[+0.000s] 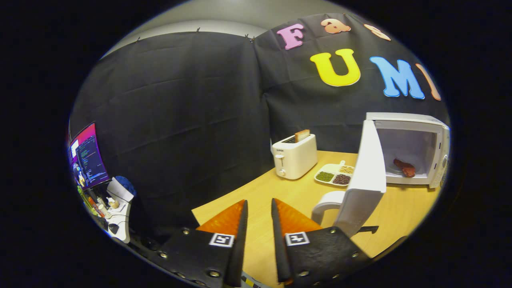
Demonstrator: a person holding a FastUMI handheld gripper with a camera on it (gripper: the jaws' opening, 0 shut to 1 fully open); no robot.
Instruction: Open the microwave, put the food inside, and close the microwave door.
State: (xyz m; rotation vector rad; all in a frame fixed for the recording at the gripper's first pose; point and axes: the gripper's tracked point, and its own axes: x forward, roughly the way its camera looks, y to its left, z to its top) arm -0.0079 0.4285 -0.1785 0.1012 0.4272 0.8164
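Observation:
A white microwave (434, 128) stands at the far right of the wooden table (280, 192), beyond my fingers and to their right. Its door (366, 176) is swung wide open toward me, with the curved handle (326, 204) at its near edge, just right of my right finger. A reddish-brown piece of food (405, 167) lies inside the cavity on a plate. My gripper (259, 206) hovers over the table's near edge, fingers slightly apart with nothing between them.
A white toaster (294, 158) with a slice of bread in it stands ahead of the fingers. A white divided tray (335, 174) of beans lies between toaster and microwave door. Off the table to the left are a monitor (89, 156) and a cluttered stand.

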